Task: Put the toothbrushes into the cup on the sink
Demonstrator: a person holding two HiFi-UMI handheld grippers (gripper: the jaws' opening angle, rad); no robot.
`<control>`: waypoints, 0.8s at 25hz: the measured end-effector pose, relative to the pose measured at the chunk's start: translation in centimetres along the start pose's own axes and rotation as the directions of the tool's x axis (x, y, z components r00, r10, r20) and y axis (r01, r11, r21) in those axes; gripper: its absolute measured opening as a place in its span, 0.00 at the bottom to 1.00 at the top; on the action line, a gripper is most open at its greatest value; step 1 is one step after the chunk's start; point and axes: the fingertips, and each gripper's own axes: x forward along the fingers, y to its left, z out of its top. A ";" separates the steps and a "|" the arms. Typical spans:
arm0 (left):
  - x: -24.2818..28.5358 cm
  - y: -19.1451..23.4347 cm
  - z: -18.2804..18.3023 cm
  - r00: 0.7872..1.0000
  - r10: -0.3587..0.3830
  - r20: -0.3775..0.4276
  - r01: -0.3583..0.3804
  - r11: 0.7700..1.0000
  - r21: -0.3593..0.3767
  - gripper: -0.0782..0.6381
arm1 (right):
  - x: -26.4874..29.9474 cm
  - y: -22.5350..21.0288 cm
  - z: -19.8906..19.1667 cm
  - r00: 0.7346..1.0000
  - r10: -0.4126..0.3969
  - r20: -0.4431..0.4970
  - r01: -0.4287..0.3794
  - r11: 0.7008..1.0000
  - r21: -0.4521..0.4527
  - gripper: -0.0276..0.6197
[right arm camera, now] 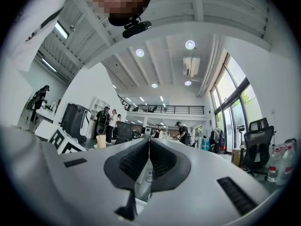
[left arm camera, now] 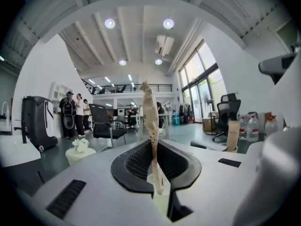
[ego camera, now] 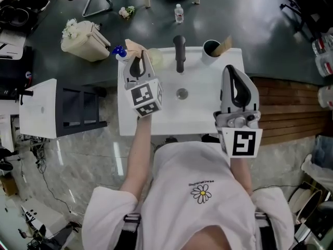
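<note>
A white sink stands in front of me, with a black faucet at its back. The cup sits at the back right corner, and a tan wrapped toothbrush leans in it. My left gripper hangs over the sink's back left corner, shut on another tan paper-wrapped toothbrush. In the left gripper view this toothbrush stands upright between the jaws of the left gripper. My right gripper is over the sink's right edge, in front of the cup. It is shut and empty.
The sink's drain is at mid basin. A pale round thing and a blue item sit at the sink's back left. A cream bin and a water bottle stand on the floor behind. White furniture is left, wooden decking right.
</note>
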 end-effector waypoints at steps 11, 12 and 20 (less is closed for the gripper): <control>2.2 -0.9 -7.4 0.984 0.014 -0.180 -0.013 1.000 0.003 0.16 | -0.8 0.3 -0.7 1.000 -0.008 -0.027 0.008 1.000 0.011 0.07; 2.2 -1.0 -7.7 0.981 0.008 -0.192 -0.007 1.000 0.002 0.16 | -0.8 0.3 -0.8 1.000 -0.007 -0.029 0.007 1.000 0.010 0.07; 2.8 -1.8 -6.7 0.986 -0.034 -0.163 0.027 0.999 -0.041 0.35 | -0.9 -0.2 -1.1 0.999 -0.009 -0.043 0.010 1.000 0.014 0.07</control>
